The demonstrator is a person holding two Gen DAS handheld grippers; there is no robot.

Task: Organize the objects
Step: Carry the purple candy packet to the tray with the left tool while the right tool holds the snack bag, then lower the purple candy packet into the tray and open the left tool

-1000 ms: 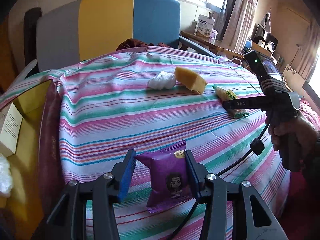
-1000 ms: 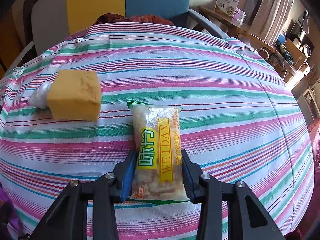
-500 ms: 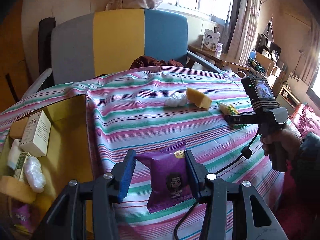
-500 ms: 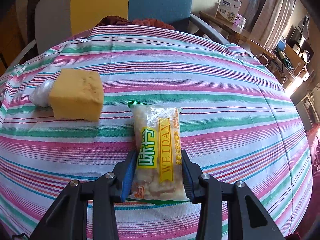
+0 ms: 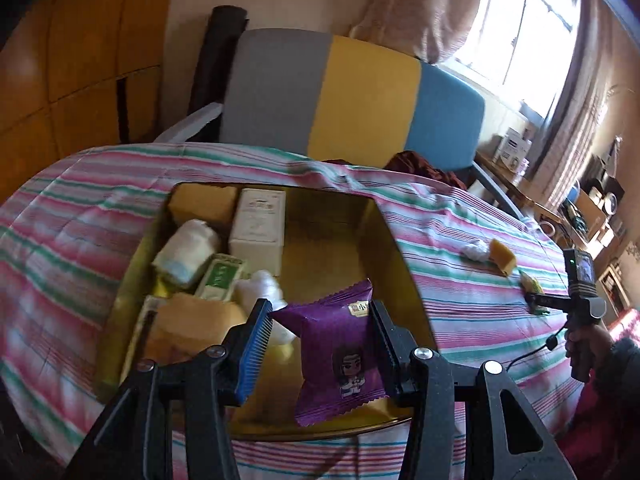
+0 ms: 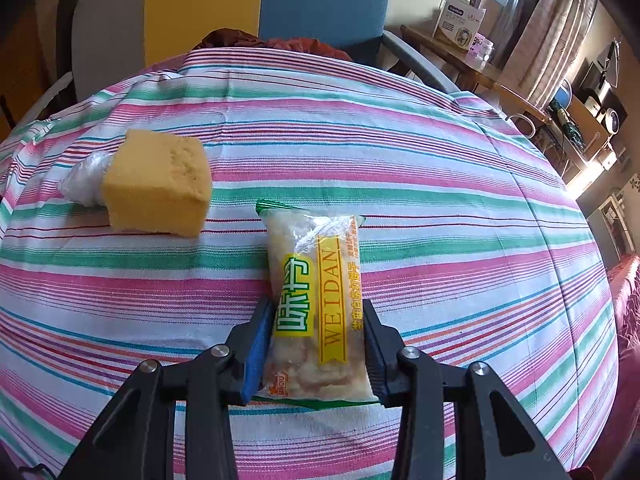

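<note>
chair [image 5: 360,96]: grey, yellow, blue back | window [image 5: 516,36]: bright | striped tablecloth [image 6: 400,152]

Snack packets [image 5: 340,348] [image 6: 318,300]: two; sponges [image 6: 158,186]: several.

Each gripper is black plastic with two angled arms, every arm pinned by round silver screws. On the left gripper [image 5: 318,344] the finger at nine o'clock carries a ribbed blue pad, and the right gripper [image 6: 316,350] shows blue pads too. At three o'clock in the left view, a hand [image 5: 582,344] in a dark sleeve [image 5: 624,364] grips a black handle topped by a small camera with a green light; a thin black cable [image 5: 532,354] hangs from it.
</note>
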